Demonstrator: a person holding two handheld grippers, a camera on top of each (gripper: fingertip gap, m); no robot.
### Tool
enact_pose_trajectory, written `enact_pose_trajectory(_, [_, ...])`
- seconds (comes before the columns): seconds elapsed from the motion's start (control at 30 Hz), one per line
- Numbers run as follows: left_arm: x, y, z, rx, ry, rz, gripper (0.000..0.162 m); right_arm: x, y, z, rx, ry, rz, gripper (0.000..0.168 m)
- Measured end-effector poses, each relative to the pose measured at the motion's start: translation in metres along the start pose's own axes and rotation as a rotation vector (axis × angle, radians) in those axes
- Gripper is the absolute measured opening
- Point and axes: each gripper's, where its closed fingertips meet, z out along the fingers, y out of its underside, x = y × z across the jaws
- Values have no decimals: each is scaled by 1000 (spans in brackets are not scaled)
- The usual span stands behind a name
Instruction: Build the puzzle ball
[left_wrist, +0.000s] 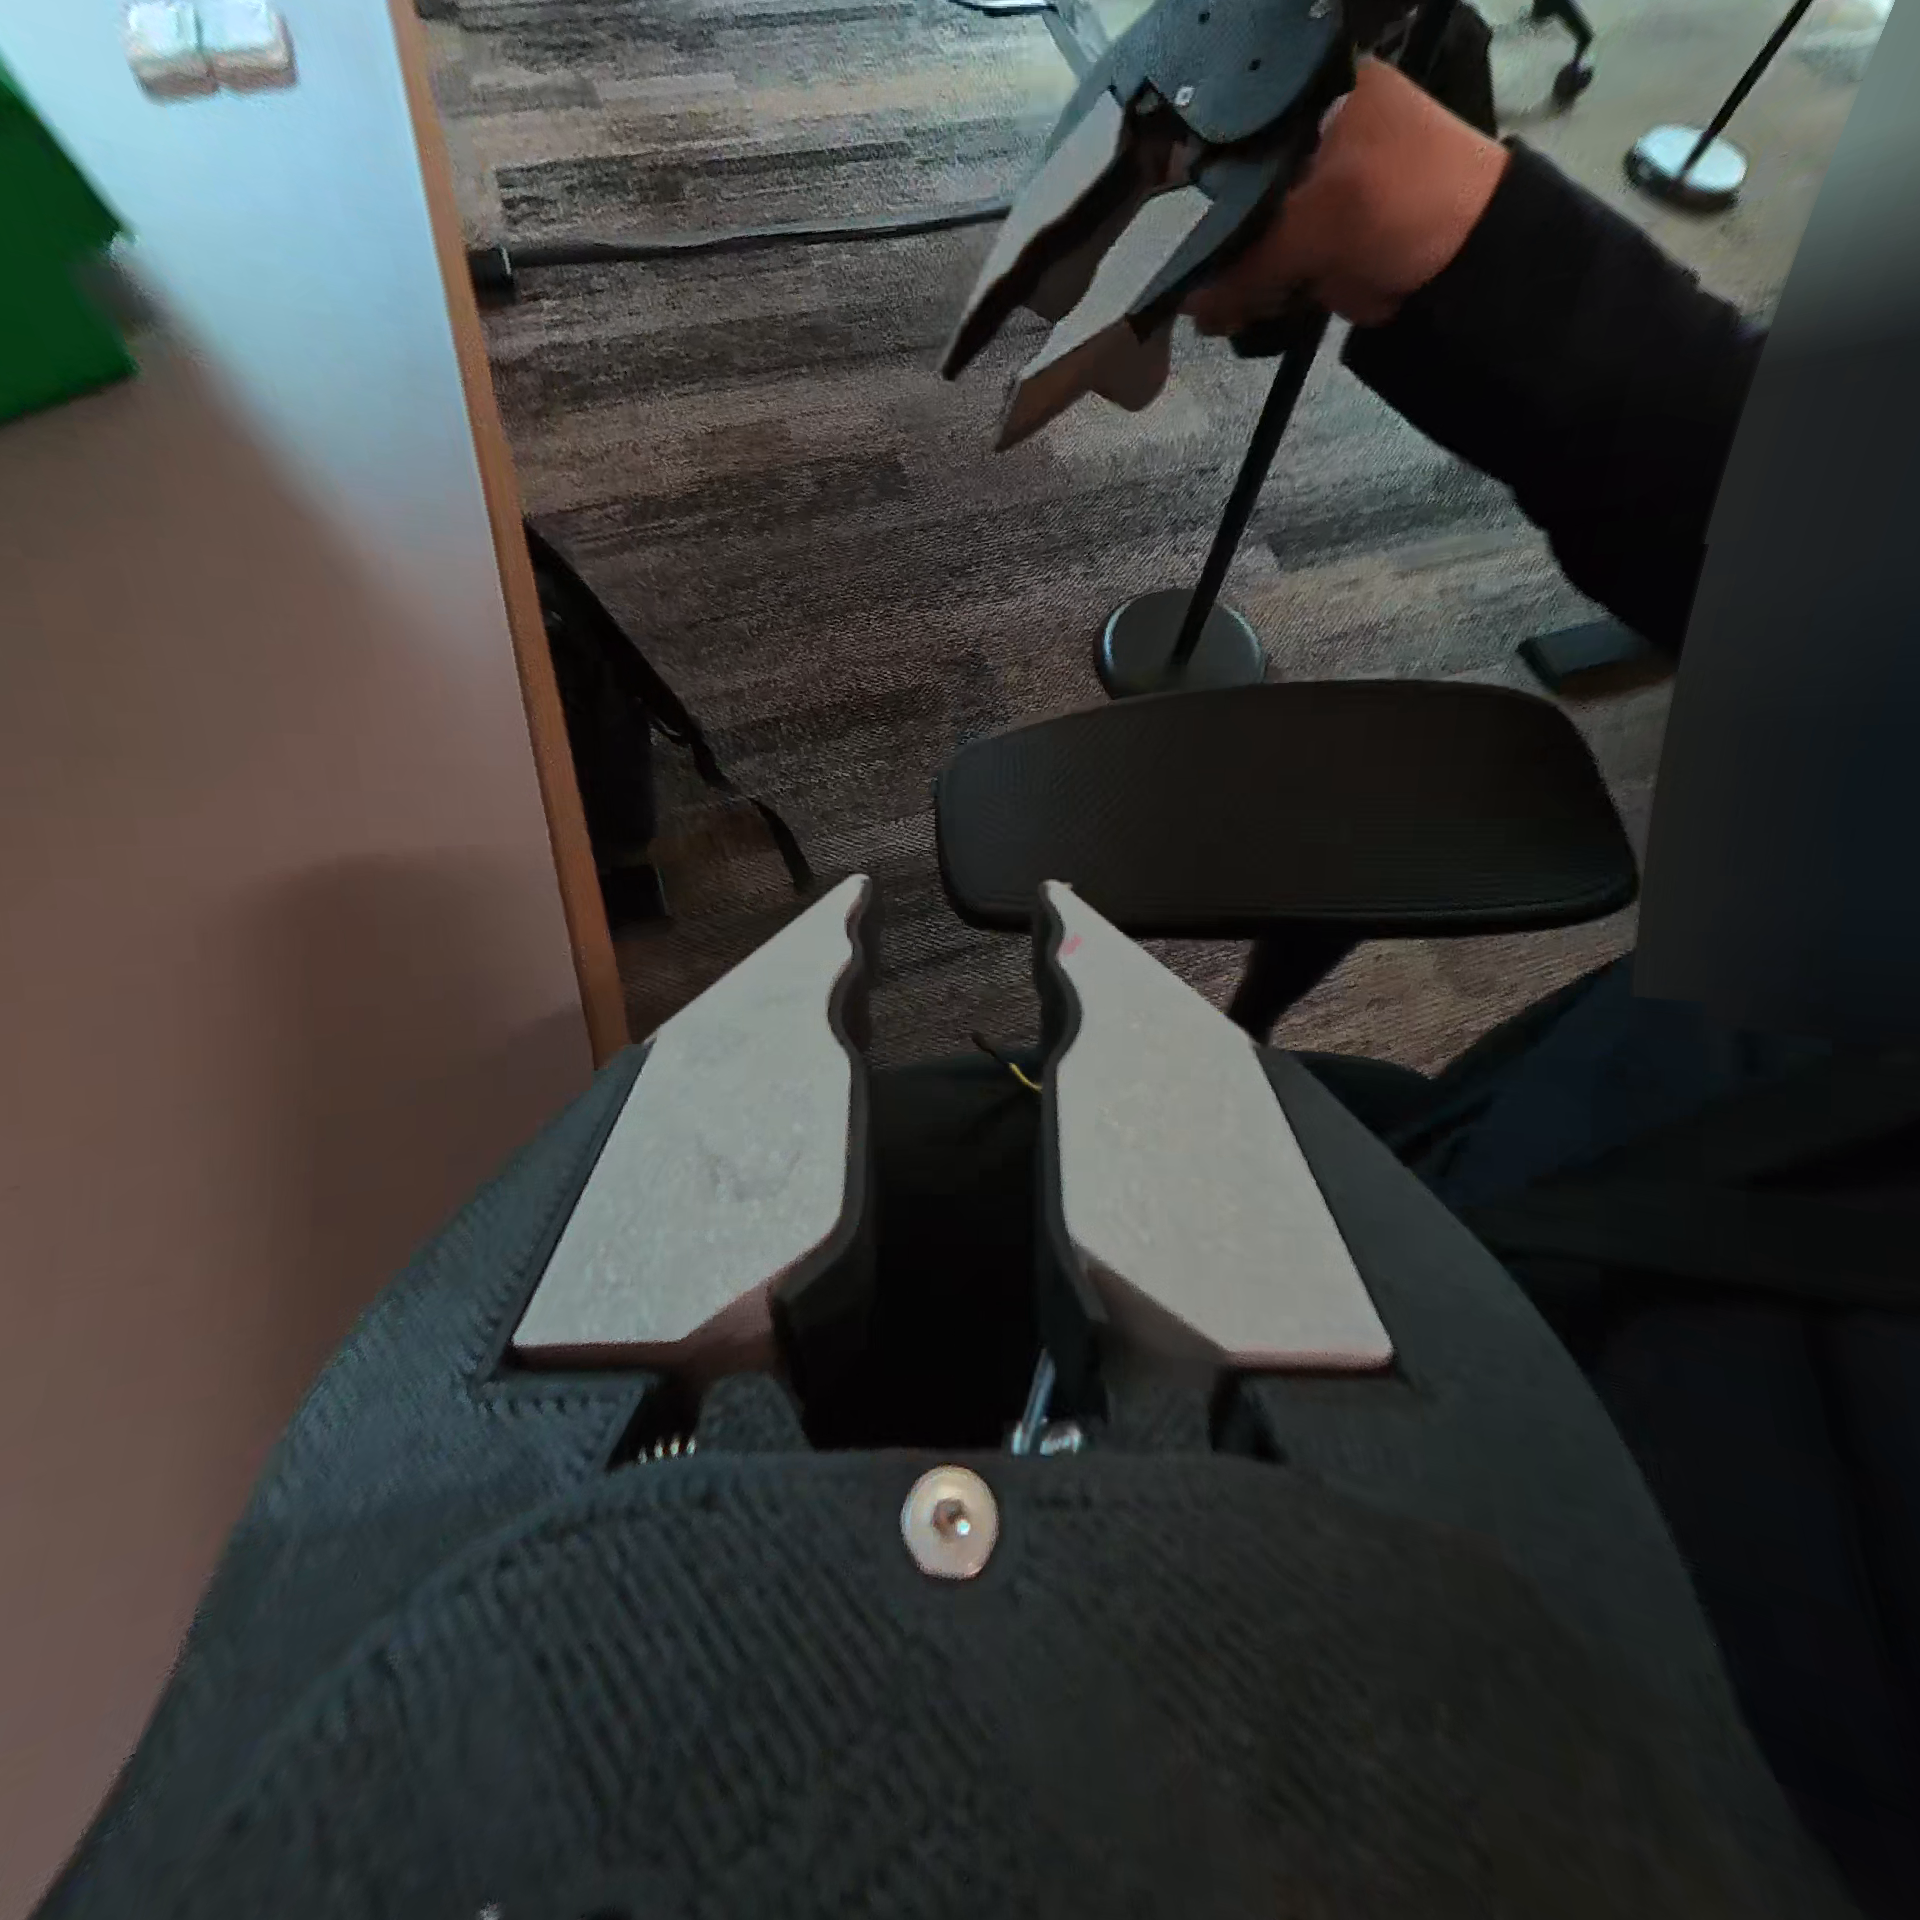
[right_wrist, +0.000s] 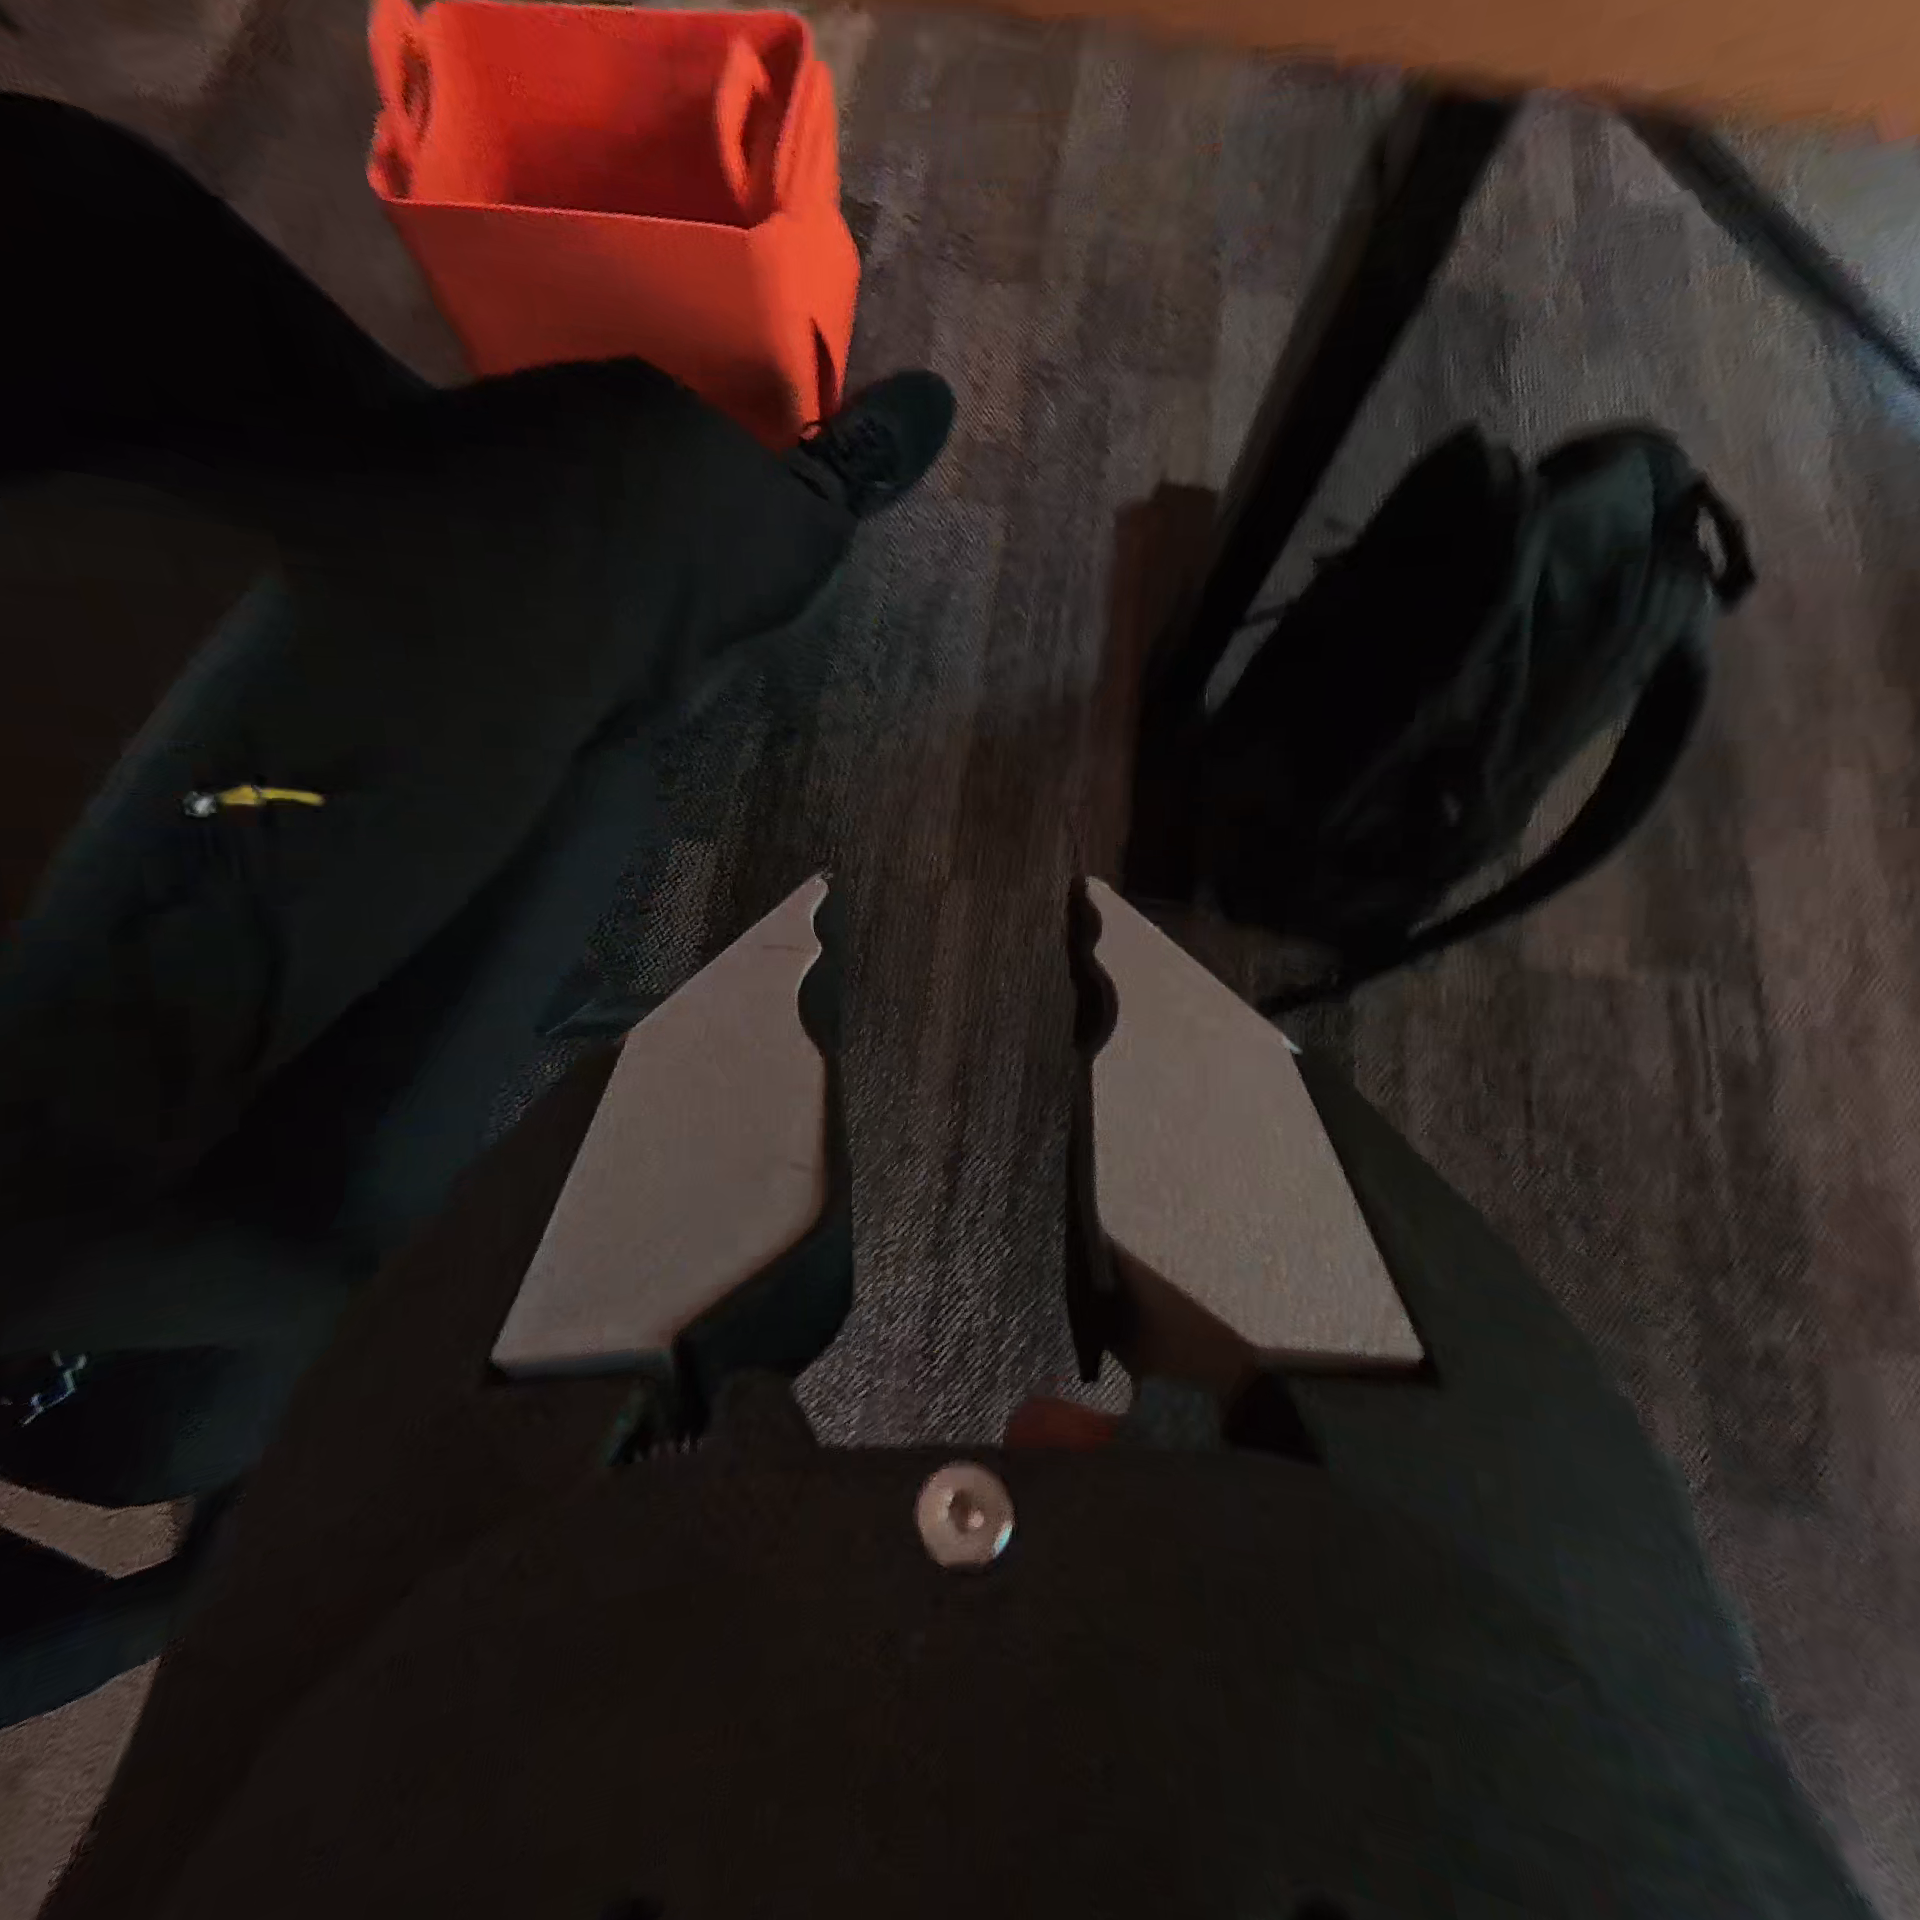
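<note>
No puzzle ball or puzzle pieces show in either view. My left gripper (left_wrist: 954, 894) is open and empty, held past the right edge of the table (left_wrist: 260, 727), above a black chair armrest (left_wrist: 1288, 810). My right gripper (right_wrist: 951, 888) is open and empty, pointing down at the carpet. The right gripper also shows in the left wrist view (left_wrist: 982, 400), held by a hand (left_wrist: 1382, 208) high over the floor, jaws slightly apart with nothing between them.
A green box (left_wrist: 52, 281) sits on the table at far left. A black lamp stand (left_wrist: 1184, 644) is on the carpet. In the right wrist view, an orange bin (right_wrist: 613, 197), a person's leg and shoe (right_wrist: 883, 426), and a black backpack (right_wrist: 1475, 675) are on the floor. There is about 25 centimeters between the tips of the two grippers.
</note>
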Motion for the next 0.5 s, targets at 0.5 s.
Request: enact_pose_trajectory(0.5, [-58, -68, 67, 50, 88, 77, 28, 43, 196, -32, 178, 232, 457, 45])
